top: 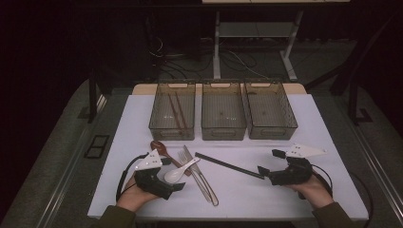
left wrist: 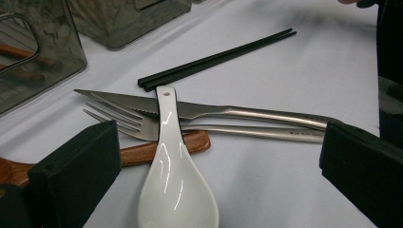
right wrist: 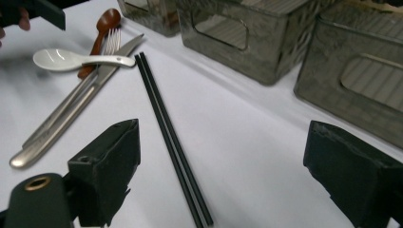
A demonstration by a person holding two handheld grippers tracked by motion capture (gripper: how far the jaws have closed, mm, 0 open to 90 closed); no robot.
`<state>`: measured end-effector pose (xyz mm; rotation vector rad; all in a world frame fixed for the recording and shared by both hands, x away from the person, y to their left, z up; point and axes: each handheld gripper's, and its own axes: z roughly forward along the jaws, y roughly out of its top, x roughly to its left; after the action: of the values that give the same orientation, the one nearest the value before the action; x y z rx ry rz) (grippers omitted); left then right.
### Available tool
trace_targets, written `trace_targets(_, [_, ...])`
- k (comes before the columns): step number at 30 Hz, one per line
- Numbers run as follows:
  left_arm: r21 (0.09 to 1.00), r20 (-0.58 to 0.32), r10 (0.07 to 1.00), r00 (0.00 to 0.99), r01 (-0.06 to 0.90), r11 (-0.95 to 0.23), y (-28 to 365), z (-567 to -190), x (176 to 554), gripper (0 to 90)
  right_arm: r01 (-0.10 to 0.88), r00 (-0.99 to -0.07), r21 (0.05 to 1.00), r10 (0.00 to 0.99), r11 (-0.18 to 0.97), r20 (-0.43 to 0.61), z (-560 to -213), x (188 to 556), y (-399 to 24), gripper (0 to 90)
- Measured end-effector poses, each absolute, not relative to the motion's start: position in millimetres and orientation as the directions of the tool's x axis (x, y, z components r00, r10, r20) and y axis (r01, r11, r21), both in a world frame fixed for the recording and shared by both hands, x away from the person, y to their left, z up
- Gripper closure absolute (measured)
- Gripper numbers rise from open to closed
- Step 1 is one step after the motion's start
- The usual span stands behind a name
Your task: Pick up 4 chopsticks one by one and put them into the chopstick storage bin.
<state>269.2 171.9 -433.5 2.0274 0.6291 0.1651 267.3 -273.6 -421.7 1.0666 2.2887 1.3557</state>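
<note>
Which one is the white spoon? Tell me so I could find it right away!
Look at the white table with three grey bins along its far edge. In front of the left bin is a little pile of cutlery, near the left tool. The white spoon lies on top, across the wooden spoon, fork and knife: it is the only glossy white, short, deep-bowled piece.

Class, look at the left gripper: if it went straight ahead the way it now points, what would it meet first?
Most likely the white ceramic spoon, whose bowl already lies between the open jaws of the left gripper. Beyond it lie the fork and the knife. Depth is hard to judge.
</note>
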Motion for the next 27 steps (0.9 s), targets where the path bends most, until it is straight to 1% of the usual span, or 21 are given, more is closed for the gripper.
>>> trace_targets(11, [0.841, -0.125, 0.507, 0.853, 0.362, -0.401, 174, -432, 271, 0.0, 0.461, -0.683, 0.836, 0.721, 0.299, 0.119, -429, 244, -293, 12.3])
trace_targets(13, [0.841, -0.125, 0.506, 0.853, 0.362, -0.402, 174, -432, 271, 2.3, 0.459, -0.684, 0.835, 0.72, 0.302, 0.116, -429, 244, -294, 12.3])
trace_targets(14, [0.84, -0.126, 0.505, 0.854, 0.363, -0.403, 174, -432, 272, 2.5, 0.462, -0.683, 0.834, 0.721, 0.303, 0.117, -430, 245, -294, 12.8])
trace_targets(15, [0.84, -0.128, 0.505, 0.853, 0.364, -0.402, 174, -433, 272, 2.6, 0.463, -0.683, 0.831, 0.721, 0.307, 0.114, -430, 246, -294, 15.6])
trace_targets(20, [0.838, -0.13, 0.504, 0.854, 0.366, -0.404, 173, -432, 271, 3.2, 0.491, -0.699, 0.795, 0.705, 0.355, 0.116, -431, 254, -289, 17.3])
trace_targets(21, [0.839, -0.129, 0.504, 0.854, 0.365, -0.404, 173, -433, 271, 3.3, 0.495, -0.702, 0.792, 0.701, 0.357, 0.123, -431, 256, -288, 21.3])
trace_targets(22, [0.839, -0.129, 0.504, 0.854, 0.366, -0.404, 173, -433, 271, 3.3, 0.493, -0.709, 0.791, 0.694, 0.361, 0.125, -431, 257, -288, 29.0])
trace_targets(25, [0.839, -0.129, 0.503, 0.855, 0.365, -0.404, 173, -433, 271, 3.5, 0.495, -0.724, 0.78, 0.678, 0.382, 0.127, -431, 261, -283, 41.9])
trace_targets(27, [0.84, -0.13, 0.503, 0.855, 0.364, -0.403, 173, -433, 271, 3.6, 0.5, -0.731, 0.772, 0.67, 0.394, 0.131, -432, 262, -279, 47.5])
